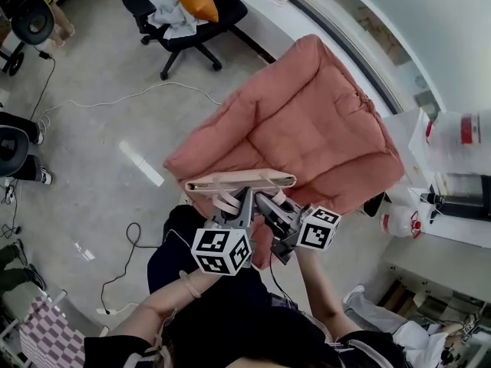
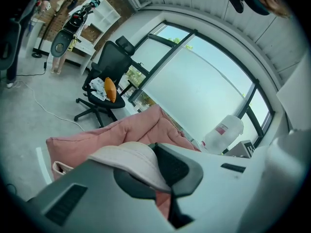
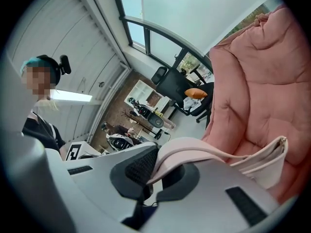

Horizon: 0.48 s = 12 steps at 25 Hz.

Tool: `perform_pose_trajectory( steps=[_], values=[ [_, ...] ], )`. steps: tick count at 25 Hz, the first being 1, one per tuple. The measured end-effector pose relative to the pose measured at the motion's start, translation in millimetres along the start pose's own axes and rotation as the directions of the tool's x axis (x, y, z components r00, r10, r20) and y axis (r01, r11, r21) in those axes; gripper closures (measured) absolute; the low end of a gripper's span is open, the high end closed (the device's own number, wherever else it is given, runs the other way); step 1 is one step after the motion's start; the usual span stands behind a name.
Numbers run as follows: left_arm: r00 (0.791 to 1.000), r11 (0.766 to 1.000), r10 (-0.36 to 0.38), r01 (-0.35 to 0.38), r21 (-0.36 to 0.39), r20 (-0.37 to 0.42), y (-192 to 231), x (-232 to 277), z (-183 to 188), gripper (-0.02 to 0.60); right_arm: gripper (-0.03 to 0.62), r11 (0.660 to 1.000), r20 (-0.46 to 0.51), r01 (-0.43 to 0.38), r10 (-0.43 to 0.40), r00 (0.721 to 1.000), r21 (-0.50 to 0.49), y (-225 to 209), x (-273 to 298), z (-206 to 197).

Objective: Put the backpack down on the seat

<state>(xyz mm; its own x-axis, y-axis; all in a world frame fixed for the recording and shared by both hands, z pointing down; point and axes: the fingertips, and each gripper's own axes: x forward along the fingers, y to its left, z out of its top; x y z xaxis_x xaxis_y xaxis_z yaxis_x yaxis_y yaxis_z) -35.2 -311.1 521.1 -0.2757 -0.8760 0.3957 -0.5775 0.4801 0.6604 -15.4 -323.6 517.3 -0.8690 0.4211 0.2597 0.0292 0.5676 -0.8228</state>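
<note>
While both tongs are clamped shut, a pale strap point(image 2: 131, 159) is pinched in the left gripper point(image 1: 234, 207) and another in the right gripper point(image 1: 265, 204). The backpack point(image 1: 239, 181) is held up at the near edge of the pink seat point(image 1: 307, 121). An office chair point(image 1: 184, 14) is seen far left.
</note>
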Motion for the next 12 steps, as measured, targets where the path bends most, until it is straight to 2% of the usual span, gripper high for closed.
perform_pose_trajectory(
  steps=[7,12],
  values=[
    [1.0,0.999,-0.007,0.007,-0.04,-0.004,-2.7,2.0,-1.9,0.565,0.562,1.0,-0.025,0.002,-0.001,1.0,0.013,-4.1,-2.6,-1.2],
    [1.0,0.998,0.008,-0.008,-0.06,-0.01,13.6,14.6,-0.1,0.565,0.562,1.0,-0.043,0.014,-0.013,0.999,0.026,-18.2,12.3,1.7]
  ],
)
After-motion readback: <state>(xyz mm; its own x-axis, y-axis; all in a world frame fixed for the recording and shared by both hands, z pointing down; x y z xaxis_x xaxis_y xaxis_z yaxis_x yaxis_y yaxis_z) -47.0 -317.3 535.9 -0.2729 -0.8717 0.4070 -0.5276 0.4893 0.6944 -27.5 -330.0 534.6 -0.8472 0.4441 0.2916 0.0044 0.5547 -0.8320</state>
